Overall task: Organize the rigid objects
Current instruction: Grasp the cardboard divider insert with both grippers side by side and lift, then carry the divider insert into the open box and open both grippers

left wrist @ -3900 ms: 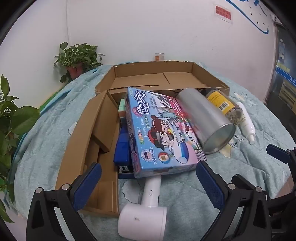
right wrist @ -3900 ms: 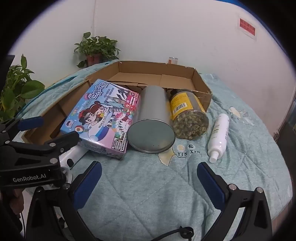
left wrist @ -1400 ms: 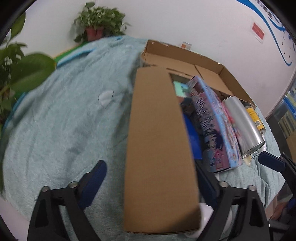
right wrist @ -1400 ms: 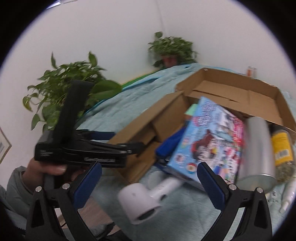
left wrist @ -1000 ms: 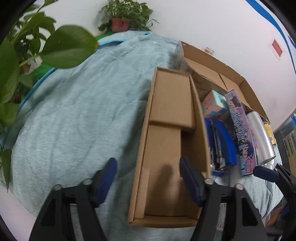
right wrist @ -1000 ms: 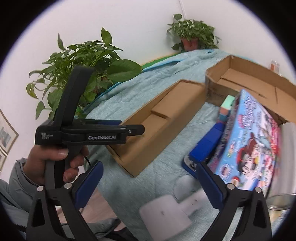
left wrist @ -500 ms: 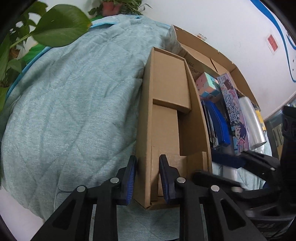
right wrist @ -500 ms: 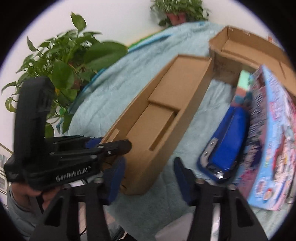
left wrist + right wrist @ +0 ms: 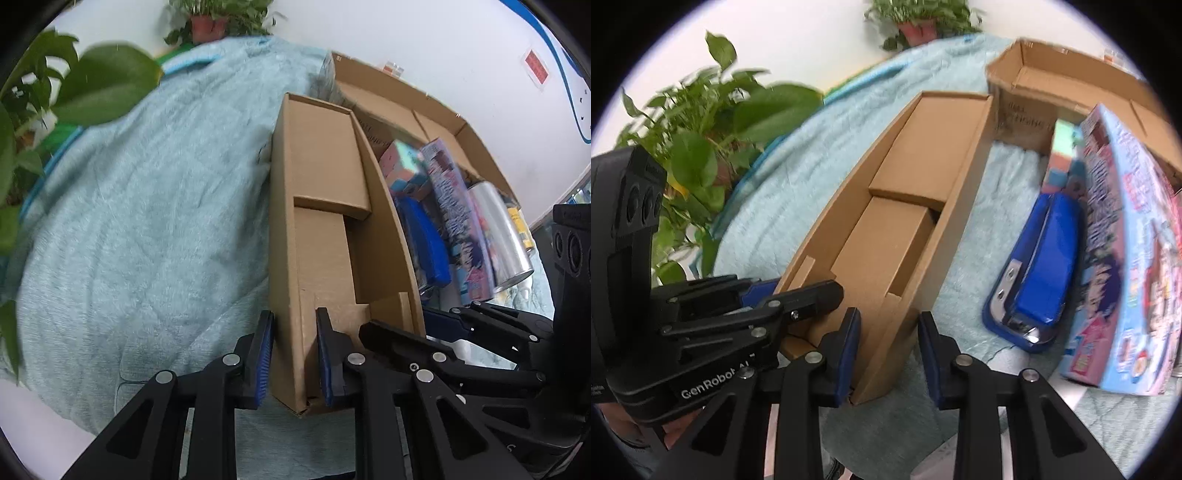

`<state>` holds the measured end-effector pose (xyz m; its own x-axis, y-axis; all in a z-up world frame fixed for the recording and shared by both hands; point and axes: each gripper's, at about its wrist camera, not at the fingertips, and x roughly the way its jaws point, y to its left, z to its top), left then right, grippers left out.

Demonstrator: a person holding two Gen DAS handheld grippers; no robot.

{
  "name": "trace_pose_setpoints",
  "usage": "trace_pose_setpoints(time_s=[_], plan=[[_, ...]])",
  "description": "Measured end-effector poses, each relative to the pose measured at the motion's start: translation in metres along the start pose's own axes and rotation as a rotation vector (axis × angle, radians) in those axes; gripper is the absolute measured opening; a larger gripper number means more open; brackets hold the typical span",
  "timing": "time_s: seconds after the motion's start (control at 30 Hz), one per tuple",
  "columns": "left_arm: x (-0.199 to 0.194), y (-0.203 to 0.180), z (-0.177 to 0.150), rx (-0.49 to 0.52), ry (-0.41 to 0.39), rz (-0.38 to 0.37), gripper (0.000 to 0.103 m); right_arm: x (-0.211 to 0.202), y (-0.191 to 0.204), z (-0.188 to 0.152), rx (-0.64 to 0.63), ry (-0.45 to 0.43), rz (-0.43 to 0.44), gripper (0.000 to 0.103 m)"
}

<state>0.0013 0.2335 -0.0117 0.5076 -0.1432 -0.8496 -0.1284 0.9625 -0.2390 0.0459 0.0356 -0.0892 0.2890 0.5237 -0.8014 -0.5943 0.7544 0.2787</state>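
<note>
Both pairs of tongs, spread wide a second ago, have now closed on the near end of the long cardboard box (image 9: 325,221). The left tongs (image 9: 294,332) pinch its left wall, one pad outside and one inside. The right tongs (image 9: 889,325) pinch its right wall the same way, just beside them. With both walls gripped, the box looks ready to be lifted or slid as one piece. My guess is that it is being moved into place to take the loose items.

The box lies lengthwise on the blanket (image 9: 147,221), running from near to far. Its far end almost reaches the big open carton (image 9: 1071,62).

The big carton is at the far right with its flaps up. The part of its inside that shows holds only cardboard.

The long box holds nothing but its own folded cardboard inserts, a raised one at the far end and a lower one nearer.

The things to be sorted are still outside both containers, on the blanket to the right of the long box. They are the bright picture box (image 9: 1126,258), the metal can (image 9: 498,236) beyond it, the blue stapler (image 9: 1041,266) and a small pastel box (image 9: 404,170) at the far end.
</note>
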Motion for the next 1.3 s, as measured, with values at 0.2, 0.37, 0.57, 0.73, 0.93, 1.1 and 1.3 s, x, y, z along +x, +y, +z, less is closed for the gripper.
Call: trace_pose_setpoints(time_s=[0.2, 0.37, 0.57, 0.73, 0.93, 1.1, 1.3], plan=[[-0.041, -0.039, 0.024, 0.09, -0.141, 0.037, 0.018, -0.049, -0.002, 0.01, -0.03, -0.161, 0.006, 0.03], [-0.056, -0.089, 0.073, 0.202, -0.231, 0.014, 0.018, -0.093, -0.028, 0.034, -0.018, -0.297, -0.043, 0.03], [-0.042, -0.15, 0.154, 0.282, -0.271, -0.047, 0.018, -0.131, -0.075, 0.08, 0.028, -0.374, -0.12, 0.03], [-0.017, -0.182, 0.219, 0.302, -0.253, -0.08, 0.019, -0.14, -0.112, 0.122, 0.063, -0.373, -0.154, 0.029], [0.028, -0.181, 0.284, 0.278, -0.19, -0.062, 0.019, -0.114, -0.144, 0.172, 0.106, -0.287, -0.124, 0.029], [0.079, -0.154, 0.323, 0.237, -0.116, -0.027, 0.019, -0.078, -0.163, 0.198, 0.134, -0.193, -0.066, 0.029], [0.138, -0.117, 0.323, 0.193, -0.028, 0.027, 0.018, -0.014, -0.183, 0.215, 0.199, -0.07, 0.007, 0.028]])
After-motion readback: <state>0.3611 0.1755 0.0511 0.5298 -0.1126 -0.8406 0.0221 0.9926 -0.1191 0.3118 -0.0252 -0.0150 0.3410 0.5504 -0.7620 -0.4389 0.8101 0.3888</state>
